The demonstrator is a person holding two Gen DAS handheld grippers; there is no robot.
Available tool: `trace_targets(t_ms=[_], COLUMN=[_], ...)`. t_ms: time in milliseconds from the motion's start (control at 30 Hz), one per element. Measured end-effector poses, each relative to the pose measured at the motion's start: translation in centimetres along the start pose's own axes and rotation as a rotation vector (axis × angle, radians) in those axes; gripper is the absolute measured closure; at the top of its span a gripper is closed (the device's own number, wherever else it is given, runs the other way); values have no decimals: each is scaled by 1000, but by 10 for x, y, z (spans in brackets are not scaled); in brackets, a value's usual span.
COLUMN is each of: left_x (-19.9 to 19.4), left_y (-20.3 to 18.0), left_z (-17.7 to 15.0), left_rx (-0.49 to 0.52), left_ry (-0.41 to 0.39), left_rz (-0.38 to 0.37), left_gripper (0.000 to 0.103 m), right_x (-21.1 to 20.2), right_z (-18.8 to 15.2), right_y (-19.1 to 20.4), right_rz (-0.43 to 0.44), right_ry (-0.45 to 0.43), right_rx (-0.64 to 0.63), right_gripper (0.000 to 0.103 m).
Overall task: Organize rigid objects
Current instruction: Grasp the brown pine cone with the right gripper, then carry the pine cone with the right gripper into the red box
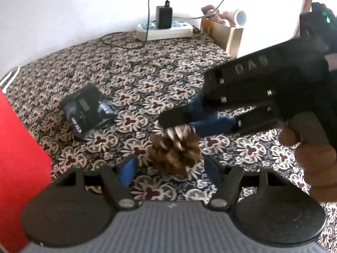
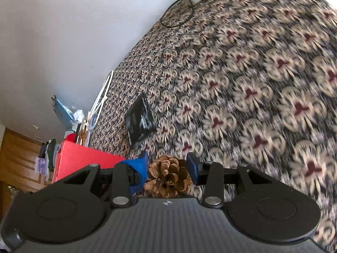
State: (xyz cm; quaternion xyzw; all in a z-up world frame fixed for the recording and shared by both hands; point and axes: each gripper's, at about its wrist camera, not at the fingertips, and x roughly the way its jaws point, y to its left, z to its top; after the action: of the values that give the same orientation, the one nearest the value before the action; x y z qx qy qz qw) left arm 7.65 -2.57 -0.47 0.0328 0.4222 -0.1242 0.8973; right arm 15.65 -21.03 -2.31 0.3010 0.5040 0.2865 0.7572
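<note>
Rests on the patterned cloth (image 1: 130, 67), near its front edge: pine cone (image 1: 174, 147), the task's thing, lying on its side and caught between two tools at once.

Flanked low down by the left gripper (image 1: 171, 169), blue pads (image 1: 128, 172) spread wide with bare cloth showing on either side of the cone, so no contact there. Looks like a guard or a waiting cradle rather than a grip.

Straddled from the other side by the right gripper (image 2: 167, 164), reaching in slantwise under a hand (image 1: 311, 154). Sits with one pad against the scales and the other right at their edge (pinching or merely bracketing: cannot tell, too close to read). Probably held so because a knobbly cone rolls and offers no flat face, hence narrow jaws and a low angle.

Around: black packet (image 1: 88, 109) well apart on the cloth, not in the way. Red box (image 1: 21, 147) hard by the near edge, likely the bin for sorting. Farther back, power strip (image 1: 164, 30) with a charger (image 1: 164, 16) plugged in, and a wooden box (image 1: 223, 35). Crowds the cone most: the two grippers themselves, liable to knock each other.
</note>
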Motion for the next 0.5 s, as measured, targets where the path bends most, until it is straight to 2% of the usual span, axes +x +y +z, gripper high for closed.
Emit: trace_targets(t_ms=[267, 500], left_x=[-11, -36], left_y=[-16, -31], left_z=[-15, -39], left_rx=[40, 58], left_ry=[22, 37], left_rz=[-27, -46], left_gripper=[50, 52], right_x=[-17, -33], right_z=[-26, -53], right_y=[-9, -15], right_rz=[26, 45], right_ry=[-12, 24], right_rx=[68, 130], right_gripper=[78, 78])
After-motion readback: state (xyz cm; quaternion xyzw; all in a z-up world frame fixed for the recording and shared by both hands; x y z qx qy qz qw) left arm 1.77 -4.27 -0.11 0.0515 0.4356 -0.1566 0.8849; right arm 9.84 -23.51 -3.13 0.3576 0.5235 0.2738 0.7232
